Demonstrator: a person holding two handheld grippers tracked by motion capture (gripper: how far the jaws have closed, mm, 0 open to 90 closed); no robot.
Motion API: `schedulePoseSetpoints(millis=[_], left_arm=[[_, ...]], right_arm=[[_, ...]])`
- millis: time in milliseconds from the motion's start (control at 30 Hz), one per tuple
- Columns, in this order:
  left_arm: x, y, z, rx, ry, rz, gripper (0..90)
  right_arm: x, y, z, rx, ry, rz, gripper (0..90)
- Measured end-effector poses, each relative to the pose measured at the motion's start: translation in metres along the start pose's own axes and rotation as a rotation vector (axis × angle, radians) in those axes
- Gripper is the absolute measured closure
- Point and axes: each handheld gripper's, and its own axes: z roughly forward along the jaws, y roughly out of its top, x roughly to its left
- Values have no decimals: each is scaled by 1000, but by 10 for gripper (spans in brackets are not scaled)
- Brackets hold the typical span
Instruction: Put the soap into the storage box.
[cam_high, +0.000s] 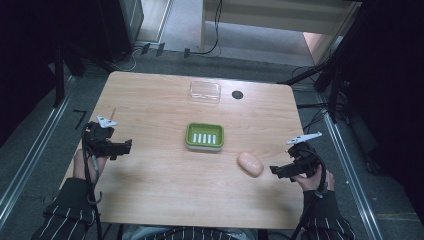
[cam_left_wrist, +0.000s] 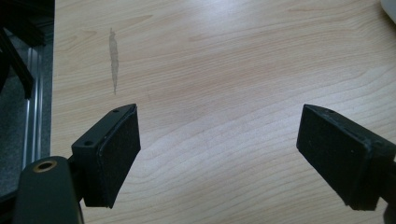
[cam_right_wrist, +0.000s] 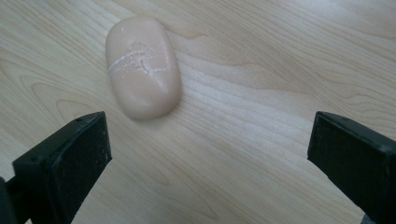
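The smooth oval peach-coloured soap bar (cam_right_wrist: 142, 67) lay on the wooden surface (cam_high: 165, 180) just ahead of the right tongs (cam_high: 278, 170), untouched; both right and left tongs (cam_high: 123, 146) gaped wide, empty.

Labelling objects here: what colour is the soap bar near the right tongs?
Pale peach-pink soap bar, with whitish cracks; the right gripper view shows it best.

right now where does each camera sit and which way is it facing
High view: above the person's side, looking forward and down on the table; sleeves, hands, left gripper and right gripper show.
Left gripper view: rides the left gripper, looking down along its open fingers at bare wood.
Right gripper view: rides the right gripper, looking past its open fingers at the soap bar.
Shared: the soap bar shows in the high and right gripper views.
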Motion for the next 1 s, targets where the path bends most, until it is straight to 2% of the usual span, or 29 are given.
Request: schedulePoseSetpoints(millis=[233,467,667,1000], left_arm=[[-1,0,0,0,-4,6,143],[2,-2,-2,0,-1,-3,143],[-2,-1,1,7,-7,15,143],[-2,-1,0,6,-7,12,143]], right_arm=[[1,0,0,9,-4,-9,0],[6,5,0,20,-7,-48,3],[8,8,2,36,-6,-67,6],[13,14,4,51,-2,-98,7]])
